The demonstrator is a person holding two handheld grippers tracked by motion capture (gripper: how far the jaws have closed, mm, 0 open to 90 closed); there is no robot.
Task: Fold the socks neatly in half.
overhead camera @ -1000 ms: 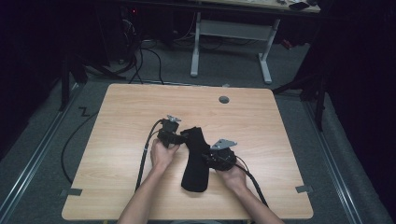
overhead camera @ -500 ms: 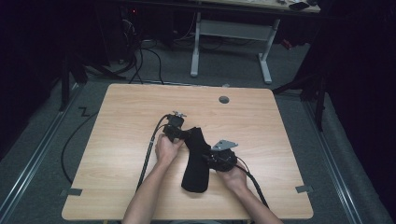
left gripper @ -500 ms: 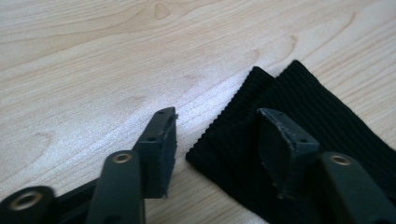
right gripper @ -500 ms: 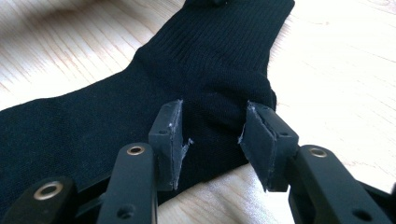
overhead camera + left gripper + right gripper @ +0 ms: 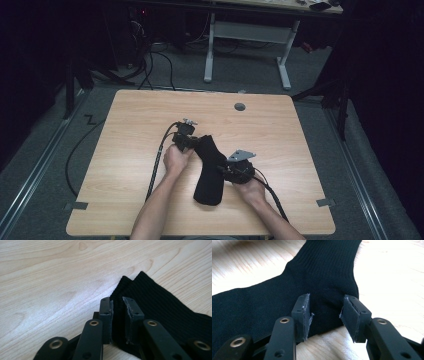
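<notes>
A black sock point(image 5: 210, 170) lay flat on the wooden table point(image 5: 125, 150), near its middle. The left gripper point(image 5: 117, 320) had just been closing, its jaws nipping the ribbed cuff. The right gripper point(image 5: 325, 315) pressed on the sock's heel bend with jaws moderately wide, gripping nothing; a grey grommet point(image 5: 240, 106) sat well beyond.

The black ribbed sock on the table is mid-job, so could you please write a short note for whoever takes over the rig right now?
Left gripper: jaws have just been closing and now pinch the cuff edge of the black ribbed knit sock.
Right gripper: jaws open, straddling the heel edge of the sock without pressing on it.
The sock lies flat near the middle of the light wooden table, cuff pointing away from the person, toe toward them.
Done: cuff gripped.
Left: the right gripper probably needs to close on the heel edge before the sock is lifted or folded.
</notes>
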